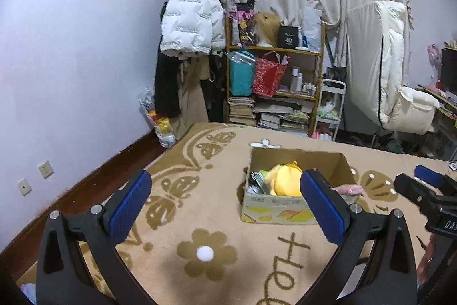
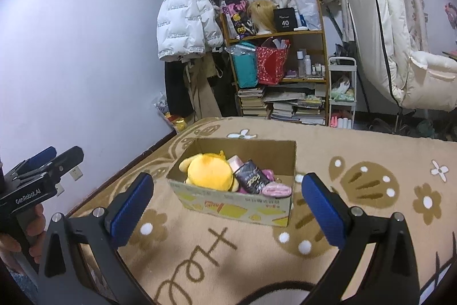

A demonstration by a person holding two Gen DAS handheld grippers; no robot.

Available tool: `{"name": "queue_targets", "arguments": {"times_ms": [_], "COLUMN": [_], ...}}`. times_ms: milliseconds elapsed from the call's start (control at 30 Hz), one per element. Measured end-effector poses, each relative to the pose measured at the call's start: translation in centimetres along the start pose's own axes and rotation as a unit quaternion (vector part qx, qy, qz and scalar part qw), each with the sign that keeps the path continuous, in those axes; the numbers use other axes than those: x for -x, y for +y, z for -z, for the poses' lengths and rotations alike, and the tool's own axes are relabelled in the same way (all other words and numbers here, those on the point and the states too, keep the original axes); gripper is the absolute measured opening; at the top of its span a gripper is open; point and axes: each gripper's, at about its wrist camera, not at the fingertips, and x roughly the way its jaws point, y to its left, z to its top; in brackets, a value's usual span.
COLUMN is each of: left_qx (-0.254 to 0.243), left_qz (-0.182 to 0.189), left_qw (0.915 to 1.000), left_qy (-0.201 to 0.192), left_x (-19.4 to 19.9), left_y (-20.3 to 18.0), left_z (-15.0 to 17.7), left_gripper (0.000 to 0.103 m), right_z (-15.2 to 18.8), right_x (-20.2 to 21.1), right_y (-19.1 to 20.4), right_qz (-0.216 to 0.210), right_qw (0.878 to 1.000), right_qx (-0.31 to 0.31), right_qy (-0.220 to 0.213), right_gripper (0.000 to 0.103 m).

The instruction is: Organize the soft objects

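An open cardboard box point(image 1: 274, 212) point(image 2: 228, 202) stands on the beige patterned blanket point(image 1: 200, 219) point(image 2: 357, 219). It holds a yellow plush toy point(image 1: 285, 180) point(image 2: 210, 172), a dark packet point(image 2: 251, 179), a pink rolled cloth point(image 2: 277, 189) and other soft items. A pink item point(image 1: 350, 189) shows at the box's right edge. My left gripper point(image 1: 225, 203) is open and empty, above the blanket in front of the box. My right gripper point(image 2: 227, 205) is open and empty, in front of the box. Each gripper shows in the other's view: the right one point(image 1: 428, 185), the left one point(image 2: 48, 162).
A wooden shelf point(image 2: 302, 33) with bags, bottles and stacked books stands beyond the bed. A white puffer jacket point(image 2: 185, 19) hangs on the wall to its left. A white padded chair point(image 2: 400, 47) stands at the right. The wall point(image 1: 71, 76) runs along the bed's left side.
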Motion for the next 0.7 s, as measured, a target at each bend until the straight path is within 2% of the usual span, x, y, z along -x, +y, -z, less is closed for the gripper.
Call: {"name": "queue_targets", "arguments": {"times_ms": [100, 200, 433, 700], "left_qx": [-0.017, -0.031, -0.028, -0.039], "left_qz": [0.000, -0.004, -0.002, -0.010], "left_qw": [0.9998, 0.9994, 0.9993, 0.9988], "left_qy": [0.011, 0.014, 0.024, 0.028], "left_x": [-0.5, -1.0, -2.2, -3.3], "left_y": [-0.7, -1.3, -1.6, -2.4], "left_z": [0.7, 1.2, 2.9, 3.6], "left_gripper": [0.103, 0.103, 0.103, 0.103], "right_z": [1.1, 2.0, 3.4, 3.7], "right_x": [0.0, -0.2, -0.6, -1.9], "right_y": [0.3, 0.0, -1.6, -3.0], "right_qz": [0.009, 0.010, 0.020, 0.029], "right_qw": [1.000, 1.000, 1.000, 1.000], "right_qx": [0.015, 0.005, -0.010, -0.007], "right_qy": [-0.001, -0.003, -0.013, 0.001], "right_gripper": [0.103, 0.103, 0.103, 0.103]}}
